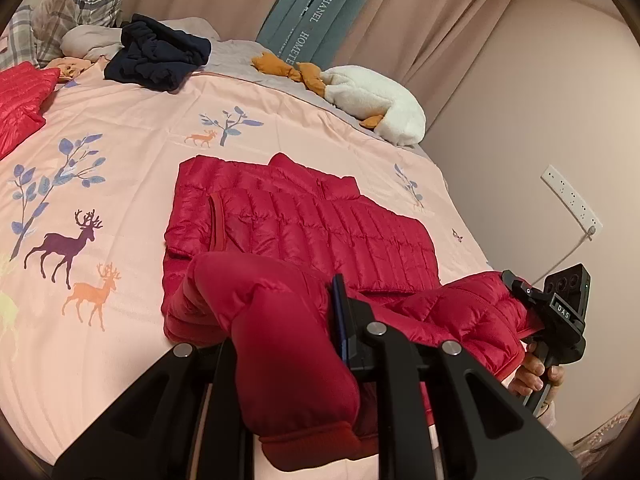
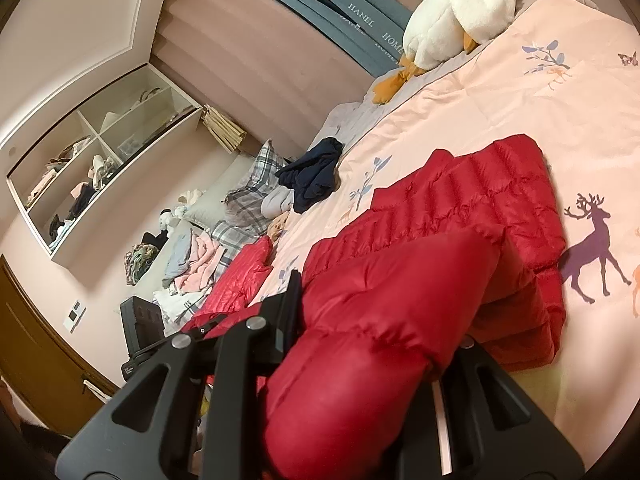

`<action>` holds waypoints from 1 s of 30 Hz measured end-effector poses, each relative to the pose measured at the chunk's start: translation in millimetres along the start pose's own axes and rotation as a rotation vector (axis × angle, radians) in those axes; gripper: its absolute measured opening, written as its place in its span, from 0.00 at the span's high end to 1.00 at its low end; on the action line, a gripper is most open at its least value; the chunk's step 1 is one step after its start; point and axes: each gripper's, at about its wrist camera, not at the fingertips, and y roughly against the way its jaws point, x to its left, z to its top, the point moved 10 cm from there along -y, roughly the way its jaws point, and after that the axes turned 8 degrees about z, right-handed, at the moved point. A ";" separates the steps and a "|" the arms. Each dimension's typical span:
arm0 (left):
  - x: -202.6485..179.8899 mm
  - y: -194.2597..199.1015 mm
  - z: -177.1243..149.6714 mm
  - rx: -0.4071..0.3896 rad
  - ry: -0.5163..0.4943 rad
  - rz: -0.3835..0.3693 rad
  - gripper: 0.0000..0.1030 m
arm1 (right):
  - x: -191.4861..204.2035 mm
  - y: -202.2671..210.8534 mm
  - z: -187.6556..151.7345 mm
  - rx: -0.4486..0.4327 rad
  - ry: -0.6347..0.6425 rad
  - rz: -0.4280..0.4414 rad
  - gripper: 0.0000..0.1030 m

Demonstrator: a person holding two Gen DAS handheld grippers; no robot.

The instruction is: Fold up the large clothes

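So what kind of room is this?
Most likely a bedroom: a bed with a pink deer-print quilt, plaid pillows, a plush duck, and a red jacket being folded.

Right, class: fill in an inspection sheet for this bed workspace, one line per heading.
Surface: pink deer-print duvet, on a bed.
Job's things: red down jacket, partly folded, its lower part lifted.
Clutter: navy garment, second red jacket, plush goose, plaid pillows.
Grippers: left gripper and right gripper both shut on the red jacket.
Cables: white cord at wall socket.
Surroundings: curtains, open shelves.
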 end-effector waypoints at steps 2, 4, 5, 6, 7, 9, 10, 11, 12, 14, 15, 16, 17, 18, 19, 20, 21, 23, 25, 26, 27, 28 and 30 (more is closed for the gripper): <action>2.4 -2.6 2.2 0.000 0.004 0.002 0.84 | -0.8 -0.8 1.8 -0.002 0.002 -0.004 0.78; 4.7 -4.6 4.6 -0.002 0.008 0.005 0.84 | -2.3 -2.4 5.0 -0.005 0.005 -0.008 0.78; 6.0 -6.2 6.4 -0.002 0.008 0.009 0.84 | -2.6 -2.8 6.0 -0.006 0.007 -0.010 0.78; 7.0 -7.9 8.2 -0.002 0.007 0.014 0.84 | -3.3 -3.8 7.9 -0.008 0.008 -0.012 0.78; 7.5 -9.5 10.1 -0.003 0.002 0.020 0.84 | -4.1 -4.7 9.6 -0.008 0.009 -0.014 0.78; 7.9 -11.5 13.0 -0.004 -0.006 0.029 0.84 | -6.3 -6.4 12.9 -0.009 0.011 -0.018 0.78; 8.0 -12.8 14.8 -0.005 -0.010 0.032 0.84 | -7.8 -7.7 14.5 -0.009 0.011 -0.021 0.78; 8.3 -13.2 15.8 -0.006 -0.012 0.034 0.84 | -9.1 -8.5 15.6 -0.009 0.011 -0.023 0.78; 8.6 -14.7 17.6 -0.008 -0.014 0.036 0.84 | -10.7 -9.5 17.1 -0.009 0.011 -0.026 0.78; 9.4 -18.5 20.9 -0.007 -0.015 0.039 0.84 | -13.6 -11.0 19.8 -0.010 0.014 -0.034 0.78; 9.7 -19.5 22.2 -0.008 -0.015 0.041 0.84 | -15.0 -11.6 21.1 -0.010 0.016 -0.037 0.78; 9.9 -21.0 23.8 -0.009 -0.016 0.043 0.84 | -16.5 -12.3 22.4 -0.011 0.017 -0.040 0.78; 10.5 -22.8 25.6 -0.010 -0.017 0.045 0.84 | -17.8 -13.5 23.9 -0.012 0.017 -0.042 0.78; 10.5 -23.7 26.3 -0.010 -0.018 0.047 0.84 | -19.0 -14.8 25.5 -0.013 0.016 -0.043 0.78; 11.1 -25.7 28.7 -0.012 -0.016 0.047 0.84 | -20.2 -16.0 27.3 -0.014 0.017 -0.045 0.78; 11.6 -26.9 30.4 -0.013 -0.014 0.047 0.84 | -21.4 -17.5 29.2 -0.016 0.018 -0.048 0.78; 12.2 -29.0 32.7 -0.013 -0.011 0.047 0.84 | -21.8 -18.5 30.9 -0.017 0.019 -0.050 0.78; 12.4 -32.5 36.7 -0.015 -0.011 0.049 0.84 | -23.4 -21.0 35.1 -0.020 0.022 -0.053 0.78; 12.5 -35.3 40.8 -0.017 -0.013 0.052 0.84 | -24.5 -23.8 39.0 -0.023 0.031 -0.061 0.78; 12.7 -36.9 43.2 -0.020 -0.014 0.054 0.84 | -24.6 -24.8 40.1 -0.023 0.036 -0.064 0.78; 13.1 -38.2 45.5 -0.022 -0.015 0.055 0.84 | -25.1 -26.1 41.3 -0.024 0.041 -0.068 0.78; 13.9 -39.4 47.3 -0.023 -0.016 0.056 0.84 | -25.9 -27.3 42.5 -0.024 0.045 -0.073 0.78; 14.0 -42.7 49.4 -0.023 -0.016 0.060 0.84 | -28.5 -29.7 45.6 -0.025 0.048 -0.079 0.78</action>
